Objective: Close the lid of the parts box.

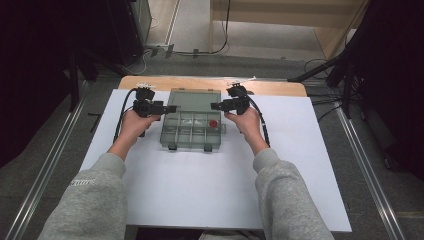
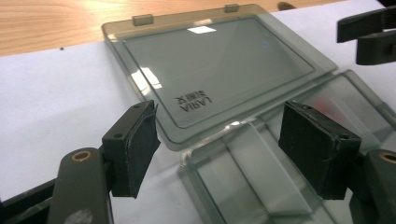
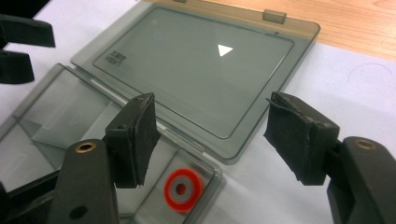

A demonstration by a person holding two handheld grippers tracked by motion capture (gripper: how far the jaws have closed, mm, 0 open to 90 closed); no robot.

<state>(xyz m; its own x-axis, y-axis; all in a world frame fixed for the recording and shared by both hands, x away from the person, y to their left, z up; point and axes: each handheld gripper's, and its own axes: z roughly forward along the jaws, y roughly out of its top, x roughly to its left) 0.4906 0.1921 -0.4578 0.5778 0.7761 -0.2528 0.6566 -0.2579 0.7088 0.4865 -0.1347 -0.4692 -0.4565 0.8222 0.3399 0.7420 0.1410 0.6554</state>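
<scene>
A clear grey plastic organiser box (image 1: 190, 131) lies open in the middle of the white sheet, its lid (image 1: 195, 101) folded back flat. A small red ring (image 1: 213, 123) rests in a right-hand compartment; it appears as a red ring (image 3: 182, 189) in the right gripper view. My left gripper (image 1: 171, 108) hovers open at the box's left edge, over the lid (image 2: 215, 70) and hinge. My right gripper (image 1: 216, 106) hovers open at the right edge, above the lid (image 3: 196, 65). Neither holds anything.
The white sheet (image 1: 210, 185) covers a wooden table (image 1: 210, 84) whose far edge shows bare wood. Dark stands and cables line the floor on both sides. The box's two front latches (image 1: 172, 147) face the person.
</scene>
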